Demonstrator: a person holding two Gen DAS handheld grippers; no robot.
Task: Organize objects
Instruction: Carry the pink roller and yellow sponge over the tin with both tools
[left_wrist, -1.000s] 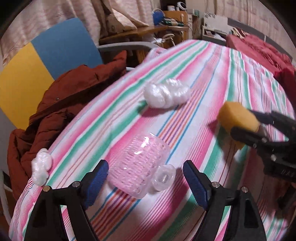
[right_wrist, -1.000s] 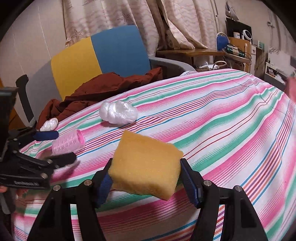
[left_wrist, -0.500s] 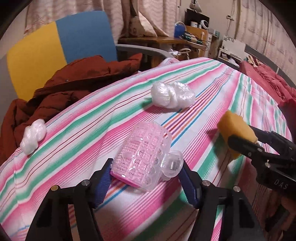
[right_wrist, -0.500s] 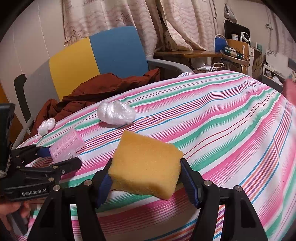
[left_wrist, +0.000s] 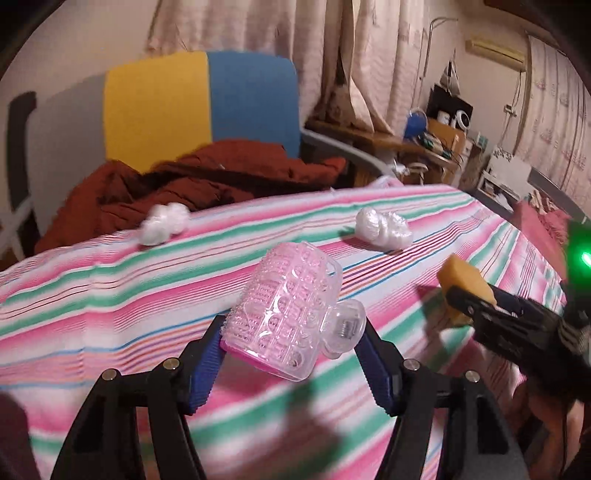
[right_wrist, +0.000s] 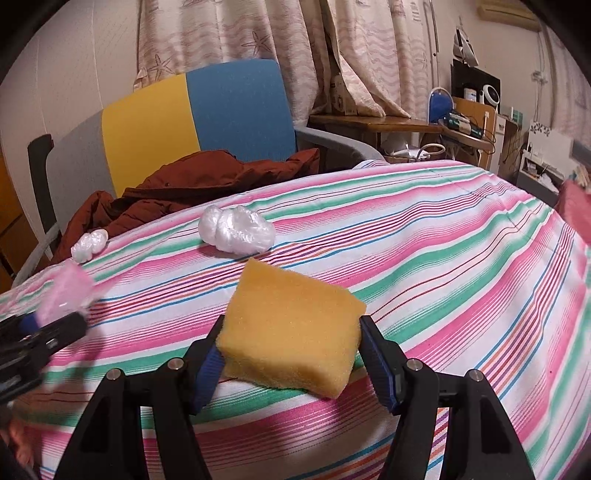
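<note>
Carry step | left gripper (left_wrist: 291, 345) clamped on pink holder (left_wrist: 286, 308), right gripper (right_wrist: 290, 350) clamped on yellow sponge (right_wrist: 291, 328), both off striped cloth (right_wrist: 443, 258) | next, likely: pick drop spots

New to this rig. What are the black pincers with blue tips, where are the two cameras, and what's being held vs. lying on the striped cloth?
There is no robot arm. A person carries a hand-held two-finger gripper in each hand, and a fisheye camera on each one looks forward along its fingers.

In the left wrist view, the left gripper has just closed on a clear pink bumpy plastic holder and holds it above the pink-and-green striped cloth.

In the right wrist view, the right gripper clamps a yellow rectangular foam sponge.

Two crumpled white plastic bundles lie on the cloth: a larger one and a smaller one near the edge. Behind it, a rust-brown jacket lies on a blue-and-yellow chair.
</note>
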